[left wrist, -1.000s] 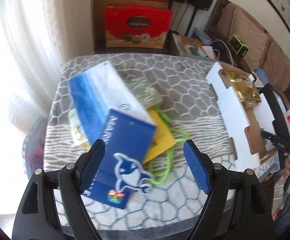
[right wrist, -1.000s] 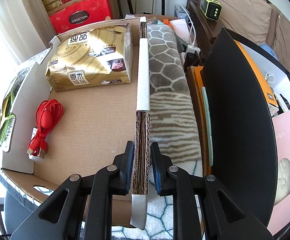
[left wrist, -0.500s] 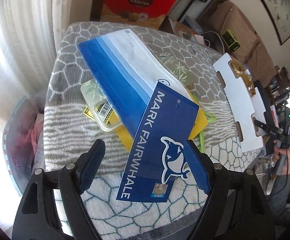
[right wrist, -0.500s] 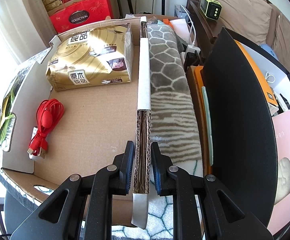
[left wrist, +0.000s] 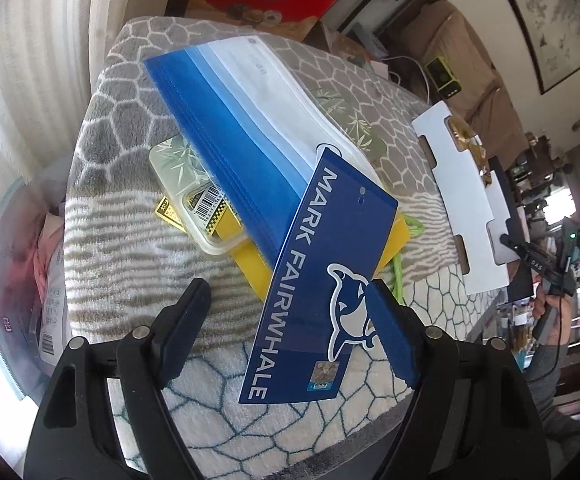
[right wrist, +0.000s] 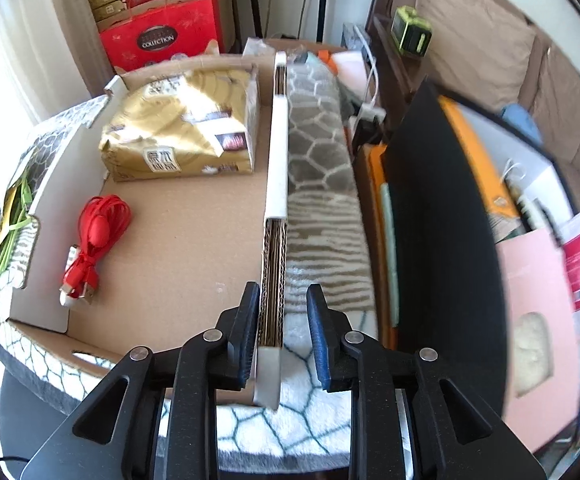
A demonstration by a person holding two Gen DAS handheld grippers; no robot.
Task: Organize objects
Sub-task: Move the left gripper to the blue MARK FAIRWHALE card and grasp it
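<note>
The left gripper (left wrist: 286,316) hangs with its jaws wide apart over a dark blue "MARK FAIRWHALE" card (left wrist: 321,292); the card's edge lies against the right-hand pad, the other pad is clear. Beyond it, the card rests on a blue-and-white packet (left wrist: 246,120) atop a yellow bag (left wrist: 250,264) on the patterned blanket (left wrist: 138,216). The right gripper (right wrist: 282,334) is opening, the cardboard box's wall (right wrist: 276,184) between its pads with a gap on one side. Farther inside lie a red cable (right wrist: 98,232) and a gold tissue pack (right wrist: 186,128).
</note>
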